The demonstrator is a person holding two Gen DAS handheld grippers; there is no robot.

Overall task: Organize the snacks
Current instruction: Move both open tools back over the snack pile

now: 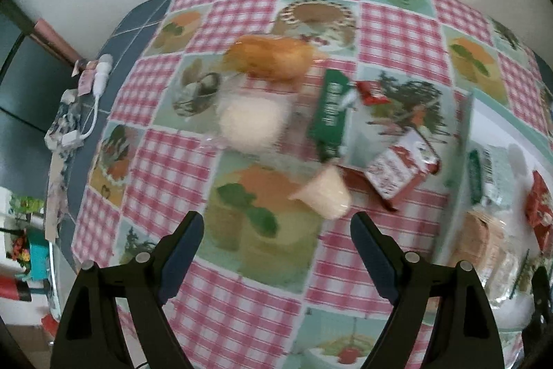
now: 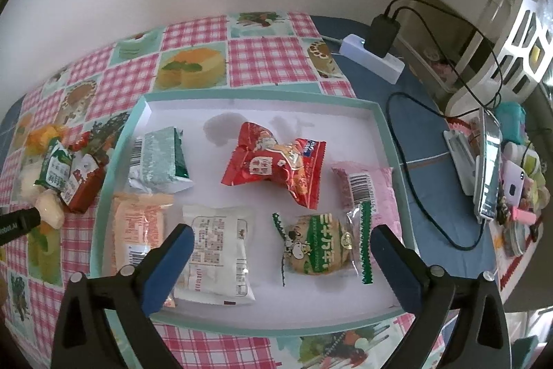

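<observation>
step: next loose snack to be fetched | left gripper [image 1: 276,232] jaws wide, empty, above pale cone-shaped jelly cup [image 1: 325,196] on bench beside shallow teal-rimmed white tray [image 2: 383,113]; cup to be straddled squarely | right gripper [image 2: 281,246] jaws wide, empty, over tray's 6 packets

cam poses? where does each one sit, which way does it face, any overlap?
Left wrist: on the left gripper, angled steeply down at loose snacks on the tablecloth; its two open fingers show.
Right wrist: on the right gripper, angled down into the tray; open fingers show.
Shared: the tray, the green packet, the left gripper's tip.
</observation>
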